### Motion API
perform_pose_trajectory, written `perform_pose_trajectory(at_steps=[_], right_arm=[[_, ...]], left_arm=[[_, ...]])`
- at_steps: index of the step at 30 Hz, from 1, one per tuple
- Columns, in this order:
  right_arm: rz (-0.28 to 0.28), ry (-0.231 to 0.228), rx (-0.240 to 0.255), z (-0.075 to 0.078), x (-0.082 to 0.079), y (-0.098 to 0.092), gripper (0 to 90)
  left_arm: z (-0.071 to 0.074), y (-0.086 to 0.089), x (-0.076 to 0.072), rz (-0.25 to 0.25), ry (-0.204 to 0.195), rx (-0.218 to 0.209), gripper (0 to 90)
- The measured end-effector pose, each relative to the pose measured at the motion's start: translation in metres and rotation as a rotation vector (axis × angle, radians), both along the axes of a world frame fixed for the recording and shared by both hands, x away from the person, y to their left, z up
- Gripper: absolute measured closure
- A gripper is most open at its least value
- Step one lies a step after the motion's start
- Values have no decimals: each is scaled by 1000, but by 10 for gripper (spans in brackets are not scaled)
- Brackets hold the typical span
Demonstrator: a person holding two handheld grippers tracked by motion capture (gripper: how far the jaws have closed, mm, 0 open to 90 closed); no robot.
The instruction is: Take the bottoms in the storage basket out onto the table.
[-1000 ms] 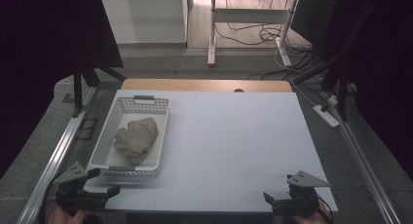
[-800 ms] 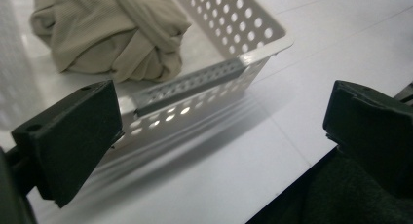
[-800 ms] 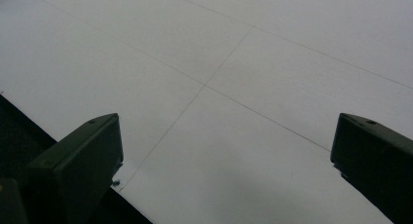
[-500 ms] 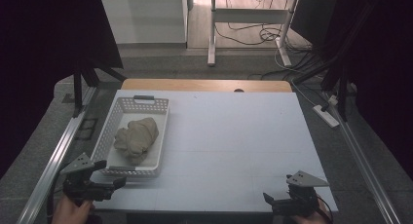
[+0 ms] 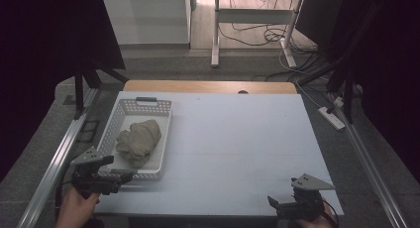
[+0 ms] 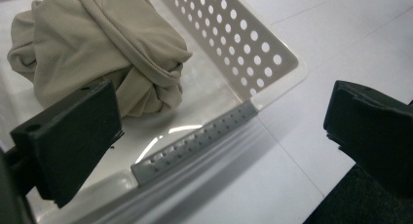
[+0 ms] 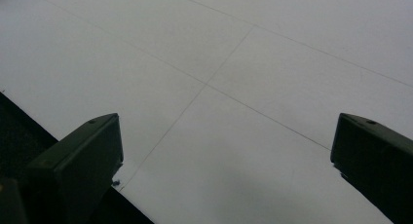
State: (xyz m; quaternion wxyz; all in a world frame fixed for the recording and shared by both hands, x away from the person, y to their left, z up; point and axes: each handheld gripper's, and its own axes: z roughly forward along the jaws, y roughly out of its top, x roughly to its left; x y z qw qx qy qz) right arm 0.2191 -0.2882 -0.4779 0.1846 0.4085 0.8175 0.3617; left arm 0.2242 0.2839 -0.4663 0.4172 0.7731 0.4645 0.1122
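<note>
Fingers of both grippers apart, left gripper (image 5: 119,178) at white perforated plastic basket's (image 5: 161,120) near-left table corner, crumpled beige cloth (image 5: 138,140) inside, right gripper (image 5: 275,204) over near-right corner.

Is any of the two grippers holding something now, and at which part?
Nothing is held. The left gripper is open near the basket holding the cloth; the right gripper is open above the table.

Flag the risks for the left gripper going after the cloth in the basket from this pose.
1. The left gripper, jaws open, sits right at the white basket's near rim; one jaw could catch the perforated wall and drag the basket.
2. The beige cloth is a loose knotted bundle; a pinch may take one fold and leave the rest trailing.
3. The right gripper is far off, so nothing steadies the basket.
</note>
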Motion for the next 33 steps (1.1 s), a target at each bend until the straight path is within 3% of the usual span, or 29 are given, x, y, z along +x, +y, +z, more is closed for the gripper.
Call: perform_pose_trajectory(at_steps=[7,16,33], right_arm=[[0,1,-1,0,0,0,0],[-3,3,-1,0,0,0,0],[-1,7,-9,0,1,1,0]], left_arm=[[1,-2,12,6,20,-16,0],[1,-10,33,12,46,30,0],[2,-15,67,52,69,62,0]])
